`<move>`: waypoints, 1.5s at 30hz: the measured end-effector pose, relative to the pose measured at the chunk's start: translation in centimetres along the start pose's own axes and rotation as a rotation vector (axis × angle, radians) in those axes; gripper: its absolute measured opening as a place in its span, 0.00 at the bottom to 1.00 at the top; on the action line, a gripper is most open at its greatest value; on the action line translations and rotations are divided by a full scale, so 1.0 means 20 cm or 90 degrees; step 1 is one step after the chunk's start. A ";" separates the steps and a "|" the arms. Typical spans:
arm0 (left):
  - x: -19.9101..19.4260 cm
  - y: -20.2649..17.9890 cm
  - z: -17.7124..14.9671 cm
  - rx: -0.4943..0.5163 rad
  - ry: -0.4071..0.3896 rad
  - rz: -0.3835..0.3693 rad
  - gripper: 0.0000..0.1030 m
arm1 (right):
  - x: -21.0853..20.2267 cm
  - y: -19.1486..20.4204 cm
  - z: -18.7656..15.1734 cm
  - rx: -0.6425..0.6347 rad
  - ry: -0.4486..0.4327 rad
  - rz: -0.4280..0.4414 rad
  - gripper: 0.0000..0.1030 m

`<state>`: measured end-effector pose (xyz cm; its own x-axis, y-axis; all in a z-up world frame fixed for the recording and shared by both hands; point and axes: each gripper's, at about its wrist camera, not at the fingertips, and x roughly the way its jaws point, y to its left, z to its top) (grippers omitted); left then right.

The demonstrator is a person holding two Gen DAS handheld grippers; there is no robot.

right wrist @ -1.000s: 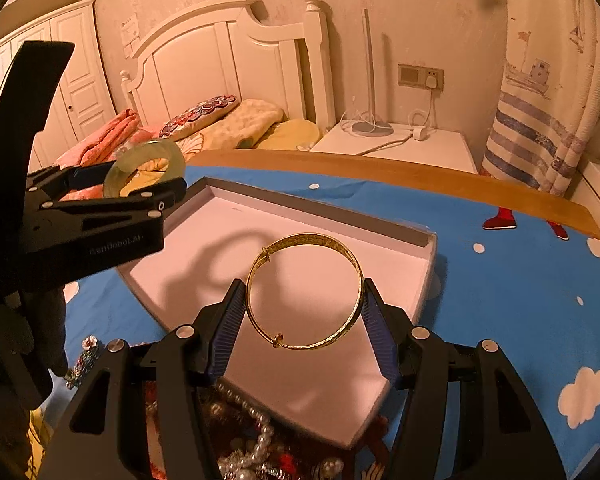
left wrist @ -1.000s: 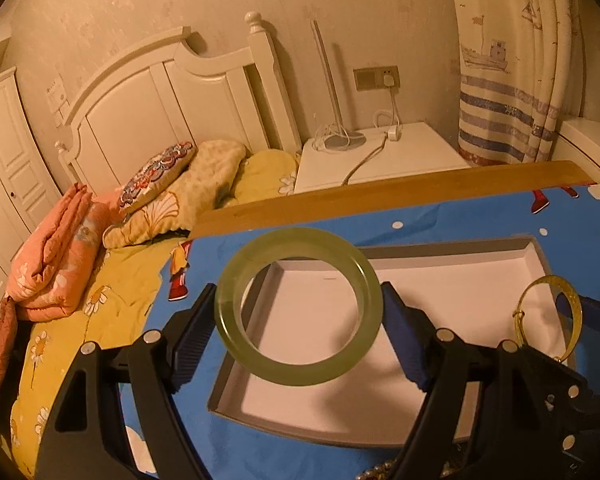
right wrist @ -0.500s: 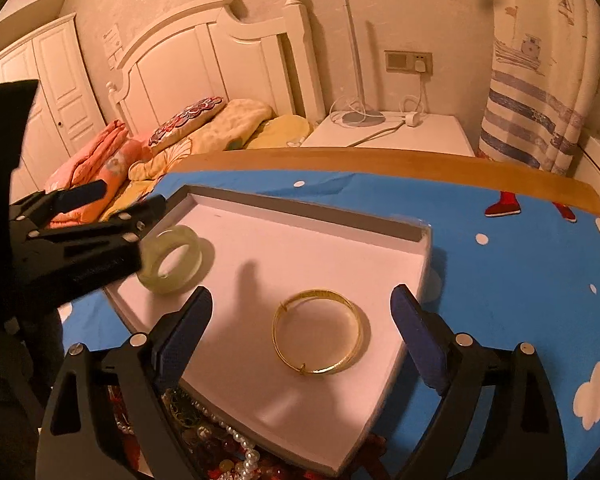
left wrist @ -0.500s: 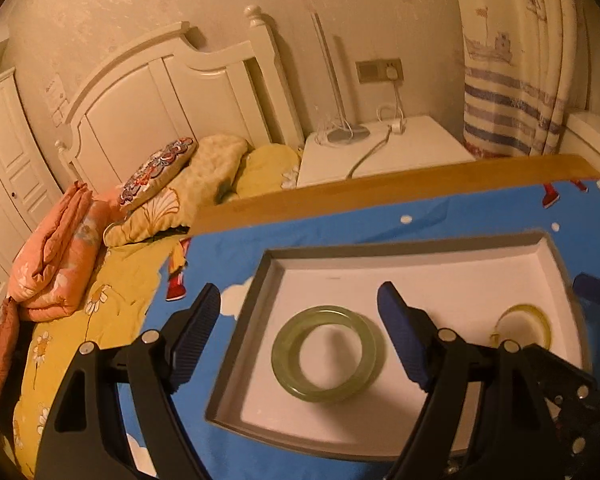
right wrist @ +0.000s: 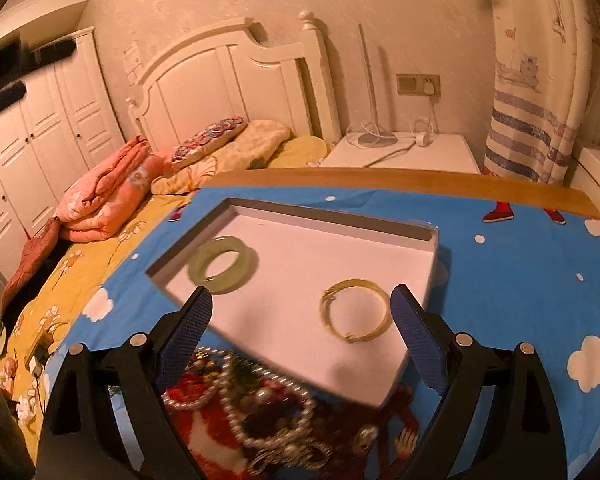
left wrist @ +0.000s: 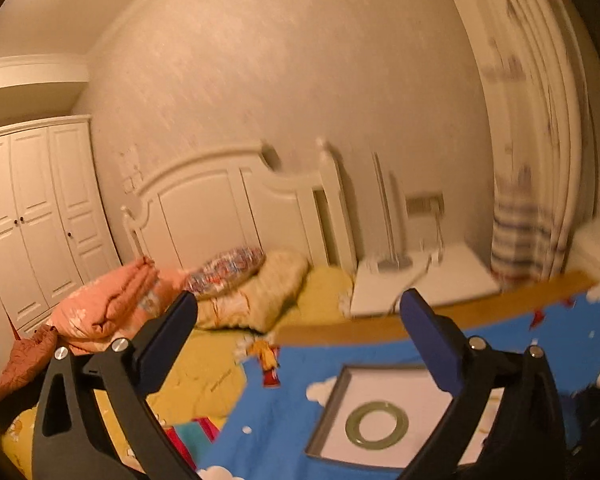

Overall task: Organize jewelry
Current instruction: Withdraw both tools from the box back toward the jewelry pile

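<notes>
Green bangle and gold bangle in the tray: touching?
Apart. The right wrist view shows the green bangle at the tray's left and the gold bangle at its right, bare white tray floor between them.

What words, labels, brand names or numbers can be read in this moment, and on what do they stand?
None can be read in either view.
The notice on the wall beside the headboard is too small.
The curtain carries only pictures and stripes.
The blue cloth carries only cartoon prints.
</notes>
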<state>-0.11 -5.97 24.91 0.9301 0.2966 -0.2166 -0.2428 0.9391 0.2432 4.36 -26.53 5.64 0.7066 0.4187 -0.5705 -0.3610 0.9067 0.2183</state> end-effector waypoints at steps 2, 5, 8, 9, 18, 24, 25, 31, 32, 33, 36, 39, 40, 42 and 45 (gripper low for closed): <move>-0.08 0.04 0.05 -0.008 -0.019 0.006 0.97 | -0.05 0.04 -0.01 -0.006 -0.008 0.005 0.85; -0.19 0.10 0.09 -0.020 -0.036 0.014 0.97 | -0.11 0.09 -0.02 -0.015 -0.019 0.010 0.85; -0.29 0.14 0.12 -0.025 -0.047 0.018 0.98 | -0.18 0.14 -0.03 -0.027 -0.029 0.014 0.85; -0.31 0.15 0.13 -0.026 -0.051 0.020 0.98 | -0.19 0.15 -0.03 -0.030 -0.032 0.015 0.85; -0.51 0.23 0.11 -0.035 -0.064 0.023 0.98 | -0.33 0.26 -0.07 -0.051 -0.048 0.019 0.85; -0.55 0.23 0.06 -0.027 -0.058 0.016 0.98 | -0.38 0.29 -0.11 -0.052 -0.050 0.017 0.85; -0.56 0.23 0.05 -0.026 -0.057 0.015 0.98 | -0.39 0.30 -0.11 -0.053 -0.051 0.016 0.85; -0.56 0.24 -0.04 -0.034 -0.018 -0.021 0.98 | -0.42 0.32 -0.16 -0.057 -0.044 0.014 0.85; -0.56 0.24 -0.06 -0.035 -0.009 -0.025 0.98 | -0.42 0.32 -0.17 -0.057 -0.043 0.014 0.85; -0.55 0.25 -0.08 -0.033 0.000 -0.026 0.98 | -0.42 0.32 -0.18 -0.057 -0.041 0.014 0.85; -0.51 0.25 -0.15 -0.026 0.029 -0.034 0.98 | -0.42 0.32 -0.21 -0.053 -0.032 0.013 0.85; -0.46 0.26 -0.24 -0.023 0.057 -0.036 0.98 | -0.39 0.31 -0.24 -0.049 -0.019 0.009 0.85; -0.44 0.27 -0.27 -0.023 0.068 -0.036 0.98 | -0.38 0.31 -0.25 -0.047 -0.012 0.007 0.85; -0.39 0.28 -0.34 -0.025 0.095 -0.038 0.98 | -0.36 0.30 -0.26 -0.044 -0.002 0.004 0.85; -0.30 0.29 -0.46 -0.023 0.130 -0.036 0.98 | -0.30 0.27 -0.29 -0.031 0.018 -0.002 0.85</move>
<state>-9.68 -0.81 18.97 0.8681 0.2683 -0.4177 -0.2046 0.9600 0.1914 -5.36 -24.54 5.67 0.6906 0.4130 -0.5937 -0.3885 0.9043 0.1772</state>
